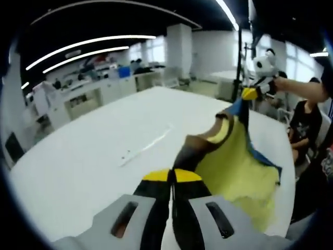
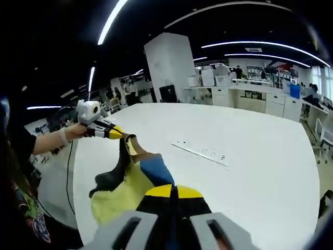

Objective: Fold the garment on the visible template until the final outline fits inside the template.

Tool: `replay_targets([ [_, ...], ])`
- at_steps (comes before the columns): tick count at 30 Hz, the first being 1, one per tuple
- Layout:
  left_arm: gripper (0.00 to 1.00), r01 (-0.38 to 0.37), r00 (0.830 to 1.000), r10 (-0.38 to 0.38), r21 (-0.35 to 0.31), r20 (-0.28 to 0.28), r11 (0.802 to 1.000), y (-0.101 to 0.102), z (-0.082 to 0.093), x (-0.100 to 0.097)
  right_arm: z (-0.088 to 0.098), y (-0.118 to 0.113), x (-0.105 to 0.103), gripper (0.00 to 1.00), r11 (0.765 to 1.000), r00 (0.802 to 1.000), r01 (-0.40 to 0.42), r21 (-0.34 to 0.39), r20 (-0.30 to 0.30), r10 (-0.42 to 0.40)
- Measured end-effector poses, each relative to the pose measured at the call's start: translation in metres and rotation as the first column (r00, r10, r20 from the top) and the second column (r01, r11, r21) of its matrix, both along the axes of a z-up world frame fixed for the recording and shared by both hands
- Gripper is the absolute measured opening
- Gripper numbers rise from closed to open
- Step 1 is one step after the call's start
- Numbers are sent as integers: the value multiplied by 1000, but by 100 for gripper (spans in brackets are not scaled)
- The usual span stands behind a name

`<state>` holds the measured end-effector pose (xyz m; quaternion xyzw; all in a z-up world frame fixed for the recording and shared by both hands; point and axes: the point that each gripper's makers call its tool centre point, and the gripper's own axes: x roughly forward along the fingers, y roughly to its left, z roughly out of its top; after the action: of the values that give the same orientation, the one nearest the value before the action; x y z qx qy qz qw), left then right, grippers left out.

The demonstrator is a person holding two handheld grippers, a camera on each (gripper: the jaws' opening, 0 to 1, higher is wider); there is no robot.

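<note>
An open office with ceiling light strips, white desks and a square white column lay behind a large white table (image 1: 93, 161). On the table lay a thin pale strip (image 1: 145, 146), well apart from the garment.

In the left gripper view, the left gripper (image 1: 172, 177) had its yellow-tipped jaws pressed together on a dark edge of the garment (image 1: 234, 166), which was lifted off the table and stretched between the two grippers. Its yellow side faced the camera, with brown and blue parts along the upper edge. The right gripper (image 1: 252, 94) came in at the upper right, held by a hand (image 1: 283, 83), its jaws closed on the garment's far corner. A seated person in a dark shirt was just beyond the table's right edge.

In the right gripper view, the right gripper (image 2: 173, 191) was clamped on the blue part of the garment (image 2: 125, 187), which sagged toward the left gripper (image 2: 115, 132), also closed on the cloth and held by a hand (image 2: 77, 133).
</note>
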<state>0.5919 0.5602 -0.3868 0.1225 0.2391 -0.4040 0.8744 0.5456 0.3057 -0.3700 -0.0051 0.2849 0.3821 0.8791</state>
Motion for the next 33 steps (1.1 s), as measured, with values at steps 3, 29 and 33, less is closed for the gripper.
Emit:
replay_targets([
  [3, 0, 3, 1000, -2, 20, -23, 1000, -4, -16, 10, -16, -2, 10, 0, 1000, 1000, 9, -11, -29, -10],
  [29, 0, -33, 975, 62, 139, -212, 990, -20, -130, 74, -134, -21, 77, 0, 987, 972, 75, -145, -212, -105],
  [33, 0, -42, 973, 72, 143, -217, 989, -19, -132, 75, -141, -21, 85, 0, 985, 970, 80, -154, -218, -112],
])
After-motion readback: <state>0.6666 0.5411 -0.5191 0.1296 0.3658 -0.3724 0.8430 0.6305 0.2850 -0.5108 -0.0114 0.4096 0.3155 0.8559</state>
